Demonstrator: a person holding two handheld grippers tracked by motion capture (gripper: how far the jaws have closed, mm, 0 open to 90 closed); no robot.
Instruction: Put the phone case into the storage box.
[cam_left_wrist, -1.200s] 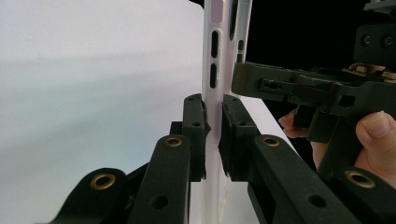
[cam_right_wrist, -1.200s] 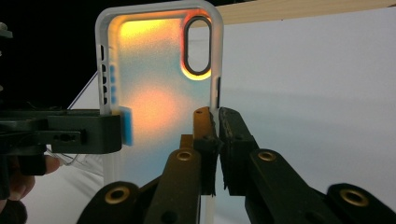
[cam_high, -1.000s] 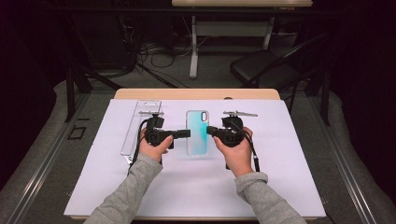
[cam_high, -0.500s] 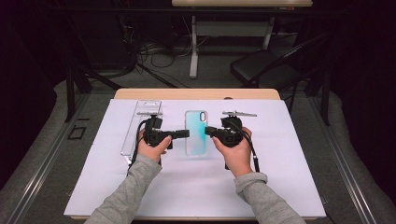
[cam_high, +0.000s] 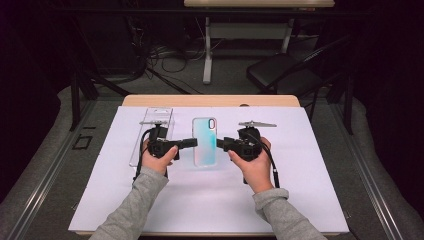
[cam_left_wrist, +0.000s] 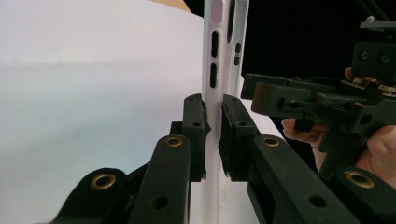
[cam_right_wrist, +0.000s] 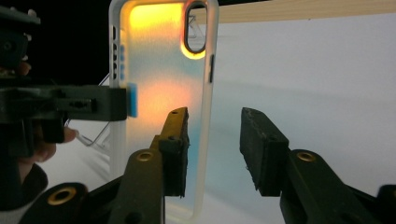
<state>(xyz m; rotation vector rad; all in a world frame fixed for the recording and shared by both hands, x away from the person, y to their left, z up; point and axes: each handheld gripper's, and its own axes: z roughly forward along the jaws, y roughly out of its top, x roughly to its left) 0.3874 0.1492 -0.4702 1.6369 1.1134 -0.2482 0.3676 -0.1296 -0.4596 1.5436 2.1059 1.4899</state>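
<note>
A translucent iridescent phone case (cam_high: 204, 141) sits in the middle of the white sheet (cam_high: 300, 190), camera cutout at the far end. My left gripper (cam_high: 194, 143) comes in from the left and is shut on the case's left rim; in the left gripper view the jaws (cam_left_wrist: 213, 135) pinch the white edge of the case (cam_left_wrist: 215, 46). My right gripper (cam_high: 219, 143) is at the case's right side, open. In the right gripper view its jaws (cam_right_wrist: 212, 144) straddle the right rim of the case (cam_right_wrist: 154, 84) without touching it. I cannot tell whether the case rests on the sheet or is slightly raised.
A clear plastic packaging tray (cam_high: 152, 131) lies left of the case, behind my left hand. The wooden table edge (cam_high: 210, 100) runs along the back of the sheet. A dark chair (cam_high: 285, 75) and cables are on the floor beyond.
Hardly anything differs. Both grippers have stayed at the case's sides, with only small shifts of the hands.
</note>
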